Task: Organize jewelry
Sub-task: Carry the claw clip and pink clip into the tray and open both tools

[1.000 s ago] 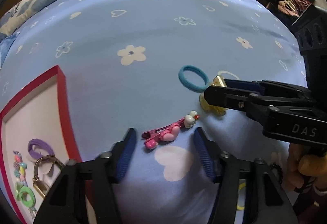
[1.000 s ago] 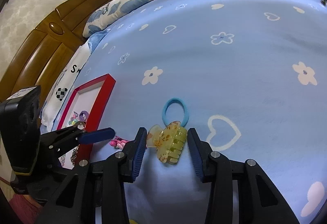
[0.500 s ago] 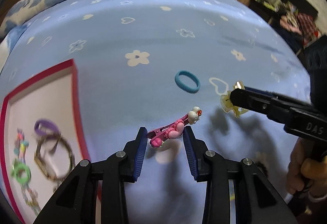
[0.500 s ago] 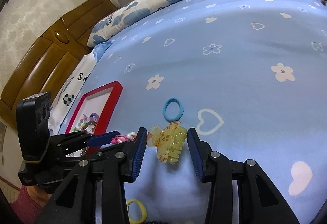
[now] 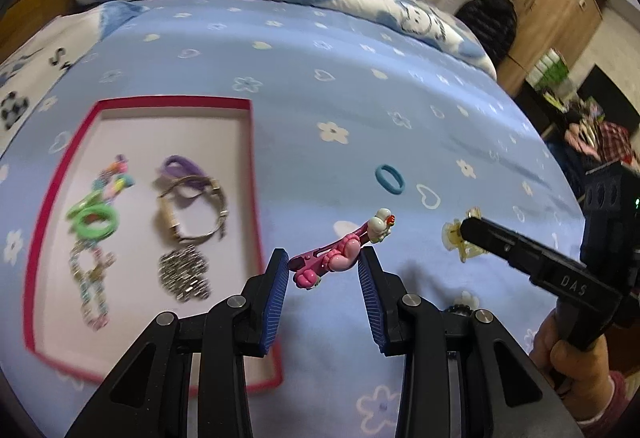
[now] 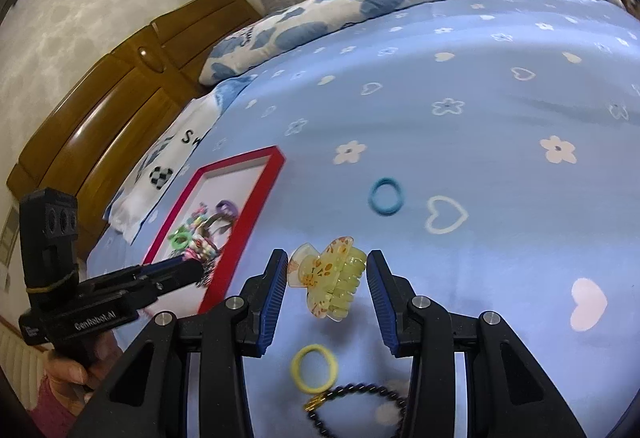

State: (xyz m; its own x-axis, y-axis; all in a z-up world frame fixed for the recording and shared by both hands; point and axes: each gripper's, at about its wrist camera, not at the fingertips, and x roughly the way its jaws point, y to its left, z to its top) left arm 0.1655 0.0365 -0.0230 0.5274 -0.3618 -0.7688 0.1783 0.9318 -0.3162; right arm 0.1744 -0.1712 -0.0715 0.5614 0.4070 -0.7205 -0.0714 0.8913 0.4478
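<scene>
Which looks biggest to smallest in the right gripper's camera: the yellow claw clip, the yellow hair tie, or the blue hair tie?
1. Yellow claw clip, though it is nearest the camera.
2. and 3. Yellow hair tie and blue hair tie: too alike to rank.

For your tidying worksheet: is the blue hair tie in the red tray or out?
Out. The blue hair tie lies on the bedsheet, right of the red tray.

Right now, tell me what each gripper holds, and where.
Left gripper holds the pink clip across its middle. Right gripper holds the yellow claw clip by its sides.
</scene>
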